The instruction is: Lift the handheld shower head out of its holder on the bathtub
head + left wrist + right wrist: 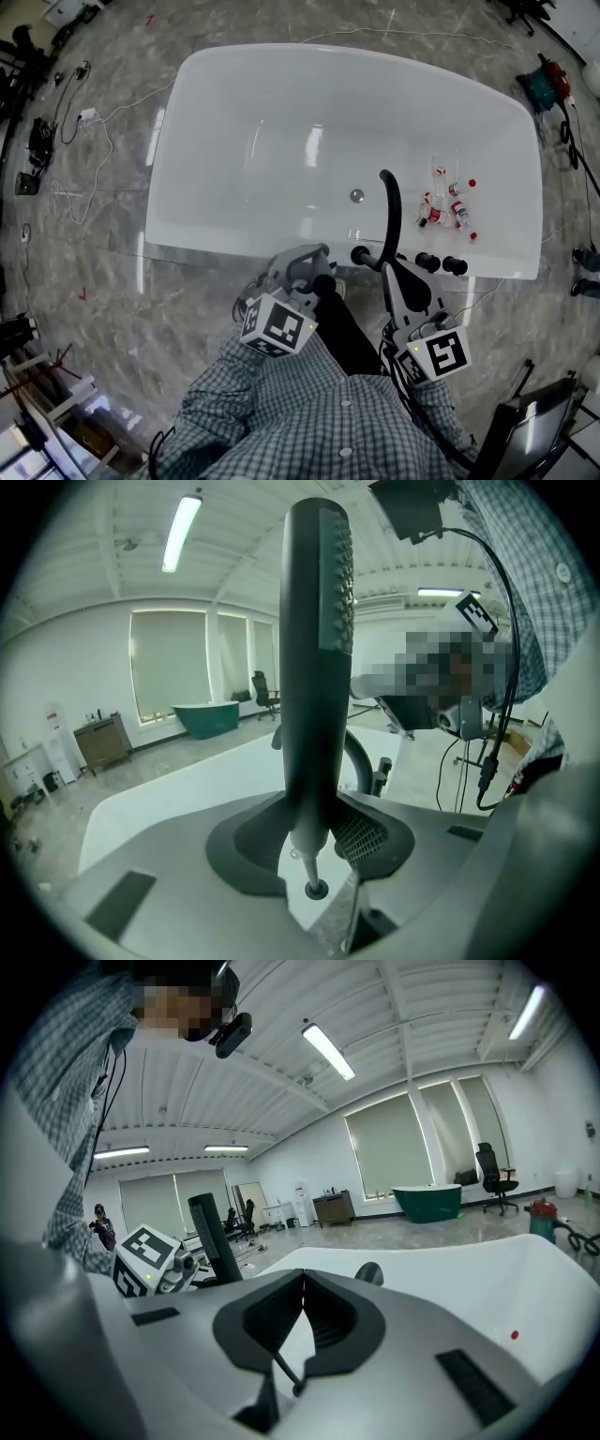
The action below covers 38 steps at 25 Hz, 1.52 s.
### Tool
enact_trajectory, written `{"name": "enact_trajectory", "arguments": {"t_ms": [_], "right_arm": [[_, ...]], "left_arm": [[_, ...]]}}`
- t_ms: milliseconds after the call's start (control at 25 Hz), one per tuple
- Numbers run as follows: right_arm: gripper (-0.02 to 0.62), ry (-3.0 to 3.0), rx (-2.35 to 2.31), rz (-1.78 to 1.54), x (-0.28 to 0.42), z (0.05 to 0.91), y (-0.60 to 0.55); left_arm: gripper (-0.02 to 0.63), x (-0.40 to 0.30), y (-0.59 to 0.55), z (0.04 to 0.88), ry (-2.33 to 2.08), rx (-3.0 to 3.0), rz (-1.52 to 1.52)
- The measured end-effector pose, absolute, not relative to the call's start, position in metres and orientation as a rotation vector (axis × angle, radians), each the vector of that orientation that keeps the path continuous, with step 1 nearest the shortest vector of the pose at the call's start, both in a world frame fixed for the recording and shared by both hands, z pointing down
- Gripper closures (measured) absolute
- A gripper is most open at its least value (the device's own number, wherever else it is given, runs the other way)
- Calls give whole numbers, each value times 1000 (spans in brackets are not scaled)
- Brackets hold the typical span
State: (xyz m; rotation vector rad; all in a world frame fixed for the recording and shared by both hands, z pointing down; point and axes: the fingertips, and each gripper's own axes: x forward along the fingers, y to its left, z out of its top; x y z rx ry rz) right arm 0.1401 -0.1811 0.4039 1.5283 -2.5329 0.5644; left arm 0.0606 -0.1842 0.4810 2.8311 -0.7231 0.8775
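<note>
The white bathtub (234, 112) fills the middle of the head view. On its near rim stand a black curved spout (390, 202) and black knobs (441, 263). The black handheld shower head (319, 649) stands upright between the jaws of my left gripper (314, 832), which is shut on its lower handle. From above, that left gripper (314, 267) sits just off the near rim, left of the spout, with the shower head (328, 292) in it. My right gripper (398, 274) hovers by the knobs. Its jaws (302, 1297) are shut on nothing; the shower head (214, 1241) shows at its left.
Several small red-capped bottles (448, 208) lie in the tub's right end, near the drain (356, 196). Cables (75, 141) trail over the marble floor at left. A red and green tool (548, 82) lies at top right, a dark screen (530, 431) at bottom right.
</note>
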Motion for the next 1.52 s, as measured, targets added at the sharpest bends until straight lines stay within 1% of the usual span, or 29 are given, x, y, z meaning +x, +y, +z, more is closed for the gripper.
{"name": "enact_trajectory", "arguments": {"t_ms": [560,1520], "right_arm": [[580,-2576,1539,424,136,352,-187],[580,-2608,1550,183,131,281,-194]], "left_arm": [[465,65,-184,400,-689,2928,773],[465,47,-204,266,-833,3065,515]]}}
